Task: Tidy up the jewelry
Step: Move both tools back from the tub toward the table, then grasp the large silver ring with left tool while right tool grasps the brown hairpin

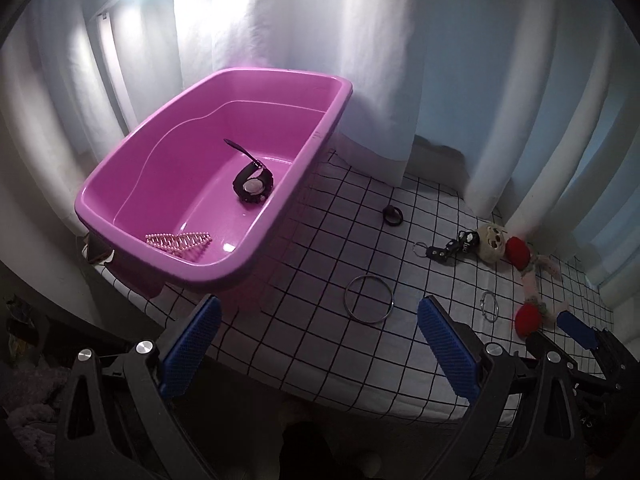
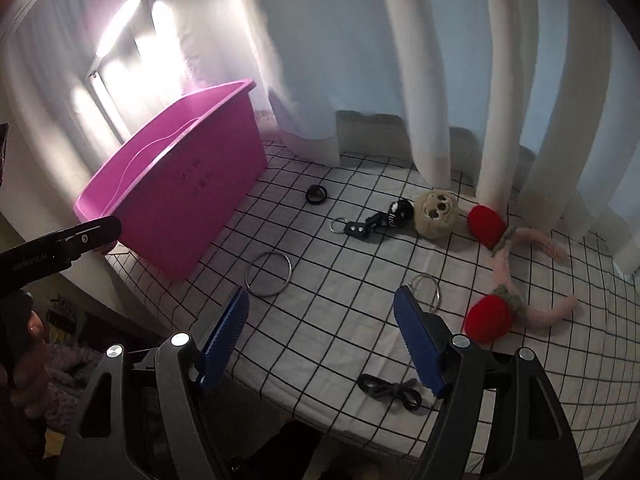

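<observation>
Mid-sort, between picks. Pink tub [image 1: 120, 216] sits at the 10 o'clock side of the grid-print sheet [image 1: 320, 264], probably a bed or padded worktop, hard to tell. Already inside it: black watch [image 1: 253, 186] toward the middle and a pearl hair comb [image 1: 178, 242] against the near wall.

Left gripper [image 1: 318, 320] is released, jaws wide, nothing between the pads, hovering over the near edge of the sheet with the large silver bangle [image 1: 369, 299] just ahead at 12 o'clock. Right gripper [image 2: 320, 320] is also released and empty, jaws spread; the same large bangle [image 2: 268, 275] lies at its 11 o'clock and a smaller silver ring [image 2: 426, 292] sits just past its right finger at 1 o'clock.

Still loose on the sheet: black hair tie [image 2: 317, 194] near the tub, keychain strap [image 2: 376, 222], plush toy with red feet [image 2: 434, 214] at 2 o'clock, black cord bow [image 2: 390, 392] close under the right gripper.

Judged next move: pick one bangle. Both lie flat and thin, so the jaws need to drop low, straddle the rim and pinch one side, then carry it to the tub. Slip risk on thin metal.
</observation>
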A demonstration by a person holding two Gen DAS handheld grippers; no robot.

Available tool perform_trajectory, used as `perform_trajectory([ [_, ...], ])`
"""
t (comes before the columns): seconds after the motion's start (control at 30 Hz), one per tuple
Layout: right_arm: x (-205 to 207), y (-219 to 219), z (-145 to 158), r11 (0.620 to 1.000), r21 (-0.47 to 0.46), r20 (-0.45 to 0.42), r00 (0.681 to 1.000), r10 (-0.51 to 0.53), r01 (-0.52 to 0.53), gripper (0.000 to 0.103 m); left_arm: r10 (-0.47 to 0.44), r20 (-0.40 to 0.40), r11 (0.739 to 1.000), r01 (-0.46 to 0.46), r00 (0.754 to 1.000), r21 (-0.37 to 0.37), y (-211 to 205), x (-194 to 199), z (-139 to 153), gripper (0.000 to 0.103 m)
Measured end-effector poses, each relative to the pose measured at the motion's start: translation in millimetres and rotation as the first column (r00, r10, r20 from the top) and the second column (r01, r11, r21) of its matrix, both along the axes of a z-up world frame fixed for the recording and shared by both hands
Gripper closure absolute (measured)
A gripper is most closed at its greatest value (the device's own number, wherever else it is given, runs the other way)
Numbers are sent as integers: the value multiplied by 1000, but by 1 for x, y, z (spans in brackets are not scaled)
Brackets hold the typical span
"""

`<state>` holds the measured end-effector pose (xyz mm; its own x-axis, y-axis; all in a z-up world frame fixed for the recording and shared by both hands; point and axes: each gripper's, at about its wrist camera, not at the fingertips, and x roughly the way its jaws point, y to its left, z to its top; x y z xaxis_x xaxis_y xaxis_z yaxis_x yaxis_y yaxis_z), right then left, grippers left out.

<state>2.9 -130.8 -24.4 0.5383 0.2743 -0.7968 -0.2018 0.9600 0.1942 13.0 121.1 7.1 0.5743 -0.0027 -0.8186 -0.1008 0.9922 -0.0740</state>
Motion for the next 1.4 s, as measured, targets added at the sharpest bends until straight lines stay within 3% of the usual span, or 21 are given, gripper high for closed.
perform_trajectory([
  [0.27, -63, -91, -46, 986, 24, -97, 982, -160, 162, 31, -91, -121, 995, 85, 989, -51, -56, -29, -53, 7],
  [0.5, -89, -125, -66, 978, 54, -105, 975, -194, 200, 31, -50, -149, 998, 43, 988, -53, -75, -53, -79, 7],
  [0.63, -97, -128, -68, 987, 46, -34, 987, -156, 157, 29, -8, -140, 1000, 8, 990, 1, -75, -54, -83, 7],
  [0.8, -86, -124, -76, 993, 40, -35, 994, -107, 109, 27, 19, -154, 1000, -17, 988, 15, -65, -45, -92, 7],
  [0.9, -77, -125, -89, 986, 77, -65, 988, -141, 146, 25, -17, -175, 1000, 15, 984, -13, -64, -34, -103, 7],
  [1.03, -63, -120, -115, 977, 79, -182, 966, -181, 198, 25, -47, -171, 999, 44, 984, -19, -63, -17, -116, 7],
  [1.2, -51, -109, -134, 971, -25, -203, 950, -239, 239, 25, -65, -168, 998, 65, 984, -8, -57, 13, -133, 7],
  [1.4, -40, -114, -145, 924, -19, -191, 906, -378, 382, 25, -86, -151, 995, 91, 985, 27, -52, 49, -151, 7],
])
